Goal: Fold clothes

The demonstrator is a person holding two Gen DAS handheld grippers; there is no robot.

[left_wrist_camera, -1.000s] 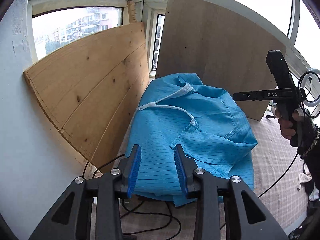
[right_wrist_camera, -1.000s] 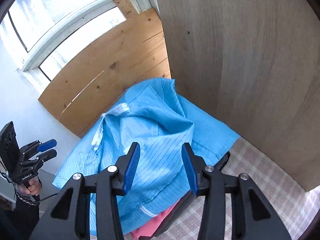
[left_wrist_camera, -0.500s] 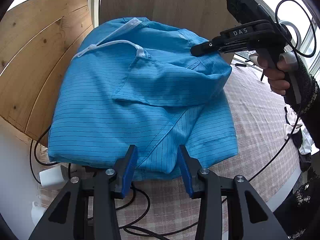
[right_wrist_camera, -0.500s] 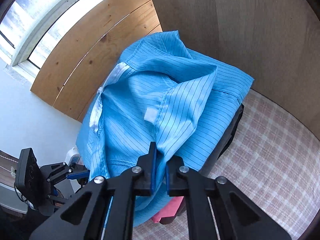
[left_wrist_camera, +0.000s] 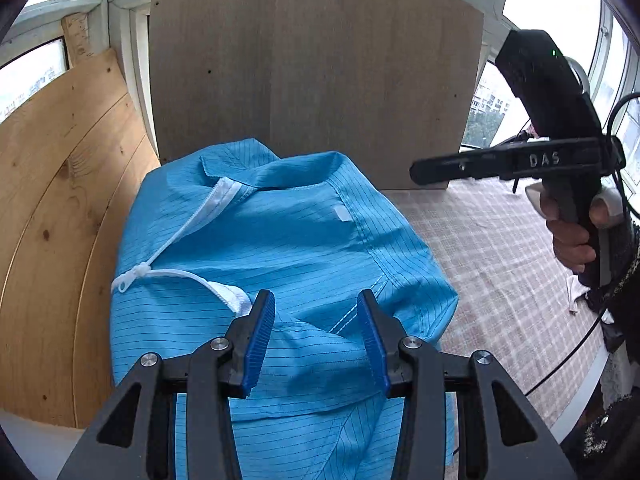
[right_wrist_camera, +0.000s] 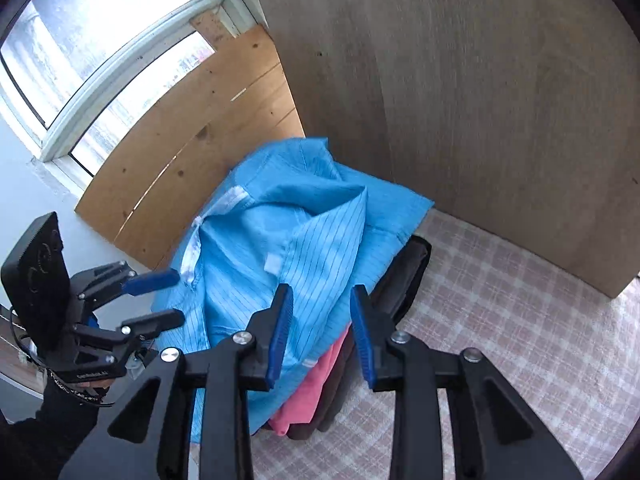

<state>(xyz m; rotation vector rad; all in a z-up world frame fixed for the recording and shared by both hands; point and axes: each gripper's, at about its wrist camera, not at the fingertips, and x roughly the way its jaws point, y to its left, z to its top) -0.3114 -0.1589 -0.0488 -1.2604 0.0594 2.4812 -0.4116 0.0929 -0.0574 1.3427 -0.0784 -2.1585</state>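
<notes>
A pale plywood board (left_wrist_camera: 68,208) is leaning at the far left, with a darker wooden panel (left_wrist_camera: 312,72) standing upright behind the pile. The blue striped garment (left_wrist_camera: 280,240) is lying folded on top of a stack of clothes on the bench (left_wrist_camera: 492,256), which is wearing a checked cloth; its white zipper (left_wrist_camera: 176,240) is curving across the top surface, and a small white label (left_wrist_camera: 342,213) is showing near the collar. The left hand-held gripper (left_wrist_camera: 316,332) is hovering over the near edge of the garment with its blue pads spread wide, gripping nothing. In the right wrist view a pink garment (right_wrist_camera: 316,384) and a dark one (right_wrist_camera: 404,276) are peeking out beneath the blue one. The right hand-held gripper (right_wrist_camera: 322,328) is also standing wide open and empty, poised just above the garment's right side, held in a person's hand (left_wrist_camera: 572,236) well to the right.
</notes>
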